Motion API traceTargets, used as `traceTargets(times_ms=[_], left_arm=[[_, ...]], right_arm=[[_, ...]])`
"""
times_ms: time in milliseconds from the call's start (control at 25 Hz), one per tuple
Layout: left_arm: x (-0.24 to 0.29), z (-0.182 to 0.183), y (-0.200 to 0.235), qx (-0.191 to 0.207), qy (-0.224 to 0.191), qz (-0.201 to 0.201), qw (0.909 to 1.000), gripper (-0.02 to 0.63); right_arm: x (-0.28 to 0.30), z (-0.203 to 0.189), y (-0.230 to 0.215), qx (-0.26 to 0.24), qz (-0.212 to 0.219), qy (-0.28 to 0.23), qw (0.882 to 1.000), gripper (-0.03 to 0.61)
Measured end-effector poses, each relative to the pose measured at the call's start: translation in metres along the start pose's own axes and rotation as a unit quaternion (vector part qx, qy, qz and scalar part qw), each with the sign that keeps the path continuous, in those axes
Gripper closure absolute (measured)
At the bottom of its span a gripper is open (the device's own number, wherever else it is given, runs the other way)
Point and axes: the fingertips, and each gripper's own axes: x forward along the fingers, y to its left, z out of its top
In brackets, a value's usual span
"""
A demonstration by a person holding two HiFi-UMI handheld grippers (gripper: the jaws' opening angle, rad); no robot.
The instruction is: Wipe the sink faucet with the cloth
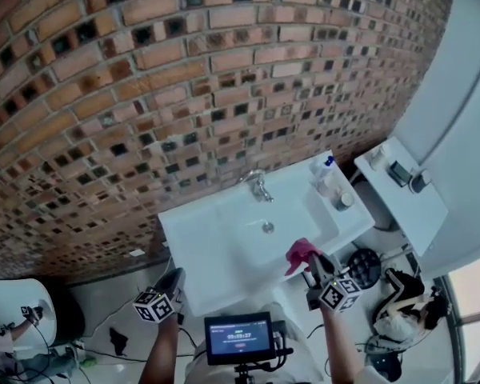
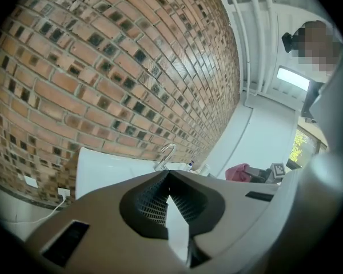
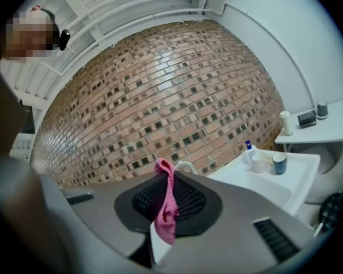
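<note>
Your right tongs [image 1: 312,264], clamped on the cloth [image 1: 299,254], hang front-right of the faucet [image 1: 259,186] and nearer it — your left tongs [image 1: 173,282] are pressed together, empty.

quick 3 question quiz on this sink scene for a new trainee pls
1. Multiple choice: what is the right gripper shut on? A) pink cloth B) a cup C) nothing
2. True or false: the pink cloth touches the faucet.
3. Fill in: in the head view, the blue-capped bottle stands on the rim of the sink, to the faucet's ____.
Key: 1 A; 2 false, they are apart; 3 right.
</note>
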Motion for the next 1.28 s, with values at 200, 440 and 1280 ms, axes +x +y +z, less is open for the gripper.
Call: traceTargets(times_ms=[200, 440, 1280], left_arm=[[0.007, 0.007, 0.005, -0.008, -0.012, 0.026, 0.9996, 0.614], [0.014, -0.005, -0.009, -0.013, -0.01, 0.041, 0.999, 0.614], [0.029, 0.01, -0.038, -0.016, -0.037, 0.077, 0.9962, 0.614]], right_arm=[[0.008, -0.011, -0.028, 0.009, 0.008, 0.015, 1.0, 0.545], [0.013, 0.009, -0.04, -0.011, 0.029, 0.025, 0.999, 0.543], [0.042, 0.027, -0.03, -0.233, 0.08, 0.072, 0.966, 0.543]])
